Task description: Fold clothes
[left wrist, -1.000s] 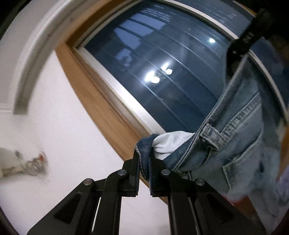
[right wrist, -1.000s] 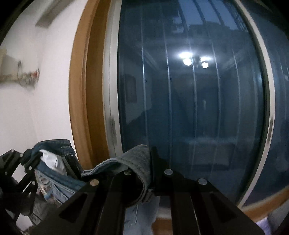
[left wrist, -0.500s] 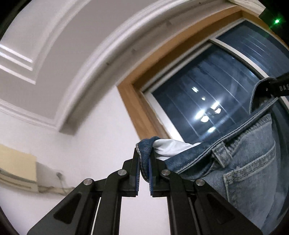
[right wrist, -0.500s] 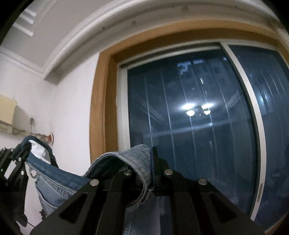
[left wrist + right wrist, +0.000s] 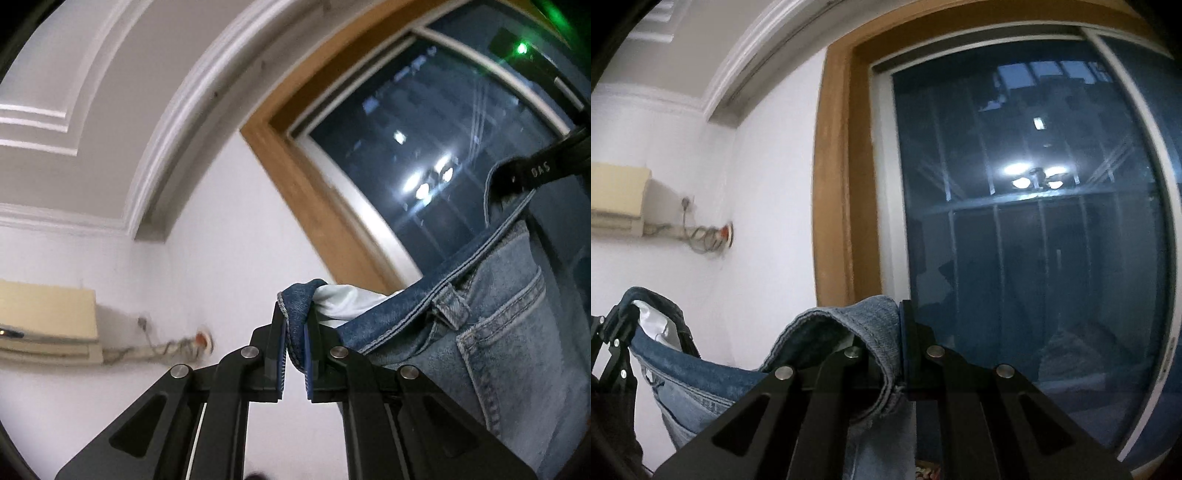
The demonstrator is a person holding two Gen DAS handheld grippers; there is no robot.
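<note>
The jeans (image 5: pixel 491 354) are held aloft by the waistband, clamped by left gripper (image 5: pixel 294 350) and right gripper (image 5: pixel 892 354); lowering flat is judged next

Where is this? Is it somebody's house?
Probably a room in a home at night: a dark window in a wooden frame, an air conditioner on the white wall, and jeans held up.

- left gripper (image 5: pixel 294 343) pinches the jeans (image 5: pixel 491 332) waistband, white pocket lining (image 5: pixel 343 301) showing
- right gripper (image 5: pixel 532 173) clamps the far waistband end before the window (image 5: pixel 424 155)
</note>
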